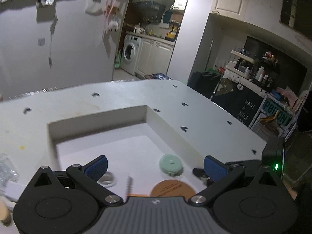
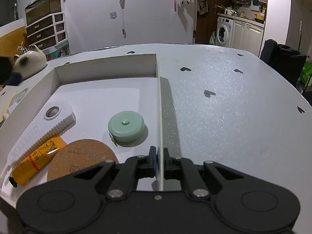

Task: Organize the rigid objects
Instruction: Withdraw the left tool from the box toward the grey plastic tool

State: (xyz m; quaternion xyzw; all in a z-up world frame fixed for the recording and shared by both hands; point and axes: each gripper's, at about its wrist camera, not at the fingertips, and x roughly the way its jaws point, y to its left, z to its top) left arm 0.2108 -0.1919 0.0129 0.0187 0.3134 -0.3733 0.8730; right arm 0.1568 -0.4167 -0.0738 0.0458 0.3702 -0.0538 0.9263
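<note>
A shallow white box [image 2: 159, 97] lies on the white table [image 2: 224, 101]. Inside it are a mint round tape measure [image 2: 126, 126], a cork coaster [image 2: 81, 159], an orange tube [image 2: 38, 159] and a white flat tool with a ring hole [image 2: 42, 124]. My right gripper [image 2: 159, 159] is shut on the box's right wall near its front end. My left gripper [image 1: 155, 165] is open and empty above the box's front, with the tape measure [image 1: 171, 164] and coaster [image 1: 172, 188] between its blue pads. The box wall [image 1: 97, 120] is seen in the left wrist view too.
The table carries small black heart marks [image 2: 209, 93]. A white cat-shaped pot [image 2: 30, 60] stands at its far left. Clear plastic packaging [image 1: 6, 167] lies left of the box. A dark chair [image 2: 282, 60] stands past the table's right edge.
</note>
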